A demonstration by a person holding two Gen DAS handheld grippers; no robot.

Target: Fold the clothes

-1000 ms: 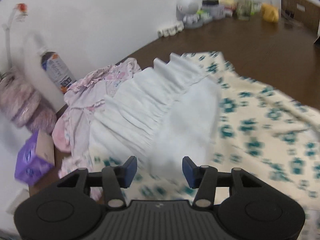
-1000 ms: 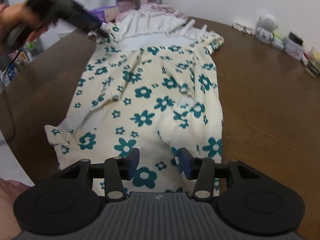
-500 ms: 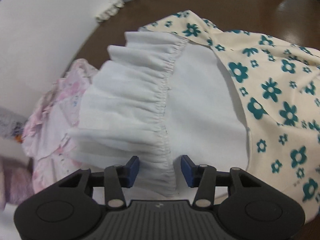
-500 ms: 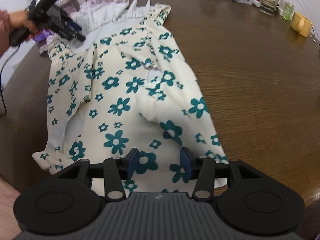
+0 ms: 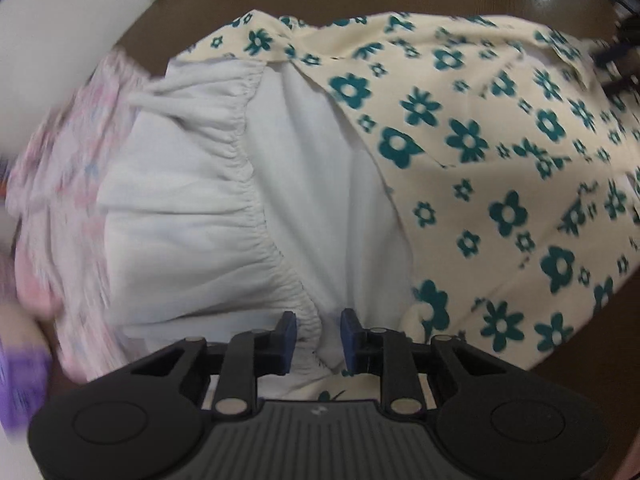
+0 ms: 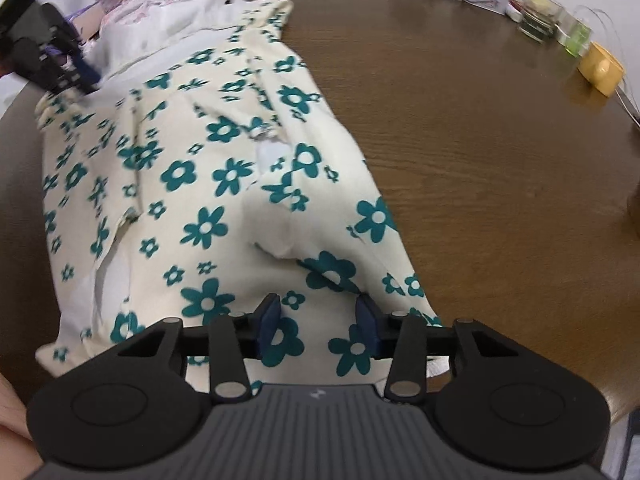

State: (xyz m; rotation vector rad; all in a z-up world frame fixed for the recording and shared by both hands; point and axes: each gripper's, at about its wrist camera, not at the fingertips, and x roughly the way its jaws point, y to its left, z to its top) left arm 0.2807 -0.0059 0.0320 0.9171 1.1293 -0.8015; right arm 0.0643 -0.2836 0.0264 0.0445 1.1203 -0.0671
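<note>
On the brown table [image 6: 460,128] lies the flowered dress [image 6: 224,184], spread flat. My left gripper [image 5: 318,334] has just been closing on its white gathered collar [image 5: 240,184], fabric bunched between the pads. My right gripper [image 6: 318,326] hovers unclenched over the hem, narrowing slightly.

Garment: a cream floral dress [image 6: 224,168] with teal flowers lies spread lengthwise on the brown table [image 6: 480,128].
Right gripper [image 6: 318,322]: low over the dress's near hem; its jaws, which have just been closing, stand apart with cloth between them, not pinched.
Left gripper [image 6: 80,74]: at the dress's far left edge, beside the white ruffle [image 6: 160,28].
Yellow cup [image 6: 602,70]: well to the dress's right.
</note>
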